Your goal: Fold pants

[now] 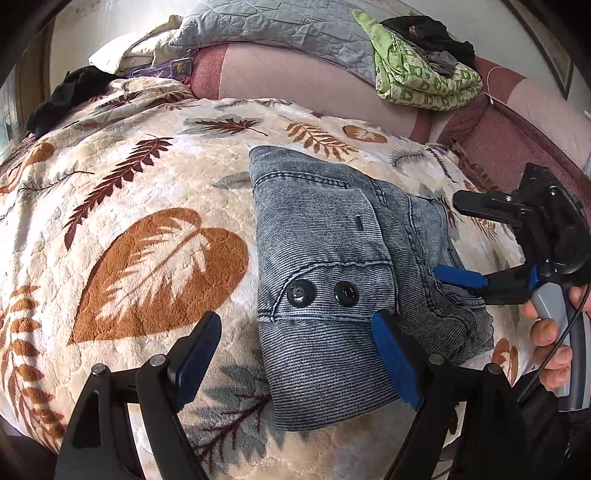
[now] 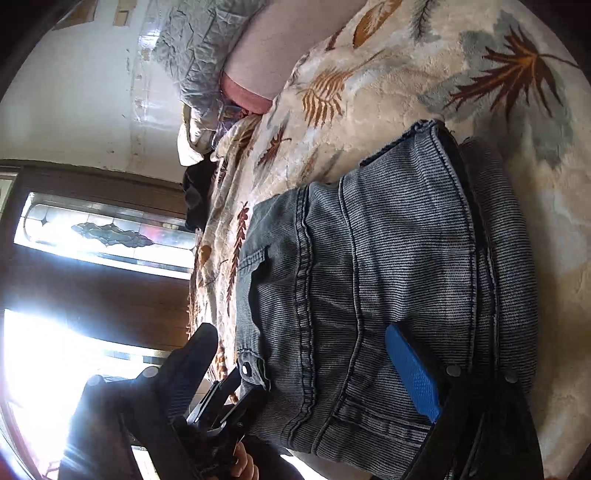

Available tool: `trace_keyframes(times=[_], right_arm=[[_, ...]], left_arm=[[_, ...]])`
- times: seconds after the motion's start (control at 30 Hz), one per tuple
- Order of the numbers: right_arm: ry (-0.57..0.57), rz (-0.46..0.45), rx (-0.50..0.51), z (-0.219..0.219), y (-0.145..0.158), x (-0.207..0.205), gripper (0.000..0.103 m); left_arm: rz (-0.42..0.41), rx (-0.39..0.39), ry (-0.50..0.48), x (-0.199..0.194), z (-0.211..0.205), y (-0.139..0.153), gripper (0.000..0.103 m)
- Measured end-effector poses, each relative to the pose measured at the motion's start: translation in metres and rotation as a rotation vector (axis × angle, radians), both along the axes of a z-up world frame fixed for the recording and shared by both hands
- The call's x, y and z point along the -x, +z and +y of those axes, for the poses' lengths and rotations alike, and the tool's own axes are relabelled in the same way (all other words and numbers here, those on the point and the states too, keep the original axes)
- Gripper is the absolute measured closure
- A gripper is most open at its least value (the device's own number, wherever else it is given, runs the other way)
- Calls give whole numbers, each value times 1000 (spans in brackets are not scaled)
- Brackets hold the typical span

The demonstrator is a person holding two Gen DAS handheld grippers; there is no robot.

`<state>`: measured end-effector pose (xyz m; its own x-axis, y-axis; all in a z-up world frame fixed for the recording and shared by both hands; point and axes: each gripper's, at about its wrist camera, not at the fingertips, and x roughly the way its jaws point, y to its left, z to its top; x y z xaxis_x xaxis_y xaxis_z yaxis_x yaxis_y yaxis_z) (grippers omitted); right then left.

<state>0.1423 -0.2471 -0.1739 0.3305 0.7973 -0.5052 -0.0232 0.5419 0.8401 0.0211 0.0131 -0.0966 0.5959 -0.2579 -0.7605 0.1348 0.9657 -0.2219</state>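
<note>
Grey-blue denim pants [image 1: 332,266] lie folded into a compact bundle on a cream blanket [image 1: 129,192] with a leaf print; two black buttons face up. My left gripper [image 1: 295,354] is open just above the bundle's near end, one blue pad [image 1: 395,358] over the cloth, the other over the blanket. My right gripper [image 1: 458,240] is seen from the side at the bundle's right edge, open, its lower blue finger on the cloth. In the right wrist view the pants [image 2: 388,277] fill the middle and my right gripper [image 2: 299,369] stands open over them.
A green patterned cloth [image 1: 424,81] with dark clothes on it and a grey quilted pillow [image 1: 266,26] lie at the back. A black garment [image 1: 62,96] sits at the far left. A window [image 2: 92,236] and a dark wooden frame show beyond the bed.
</note>
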Motion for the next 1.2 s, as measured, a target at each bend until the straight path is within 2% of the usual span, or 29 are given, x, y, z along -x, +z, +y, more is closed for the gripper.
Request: trace_keyframes(times=[0.17,0.23,0.3,0.43,0.53,0.6,0.67,0.73,0.83,0.93,1.03,1.13,1.2], right_arm=[[17,-101,1,-3,24,37,9],[19,-98,10,-2,15,51,9],[54,-49,48,4,-5,52,9],[9,-102,19,-6,19,55,8],[-20,-158,13,-25,42,57,8],[-43,-169,53,-42,51,54,8],[-77,-130,91,-62,48,45,7],[-79,-71,88,-77,35,29,7],[-62,8,97,-85,13,7,7],[-33,55,84,-81,-4,-7,7],[-25,88,126,-74,-17,-15,7],[-1,74,147,-65,-17,-18,8],[47,58,204,-51,-12,-19,15]], left_arm=[[-8,-21,8,2,-2,4,19],[-10,-29,9,3,-3,5,19],[0,-28,4,2,-4,5,19],[-6,-25,6,4,1,16,19],[-17,38,36,4,20,29,19],[10,119,78,-3,41,32,19],[78,207,94,-18,59,27,19],[154,322,103,-34,71,15,19],[255,411,84,-56,71,-3,19],[297,425,36,-68,56,-12,19],[329,439,24,-75,45,-20,19],[332,456,13,-80,41,-23,20],[322,421,-7,-81,35,-22,20]])
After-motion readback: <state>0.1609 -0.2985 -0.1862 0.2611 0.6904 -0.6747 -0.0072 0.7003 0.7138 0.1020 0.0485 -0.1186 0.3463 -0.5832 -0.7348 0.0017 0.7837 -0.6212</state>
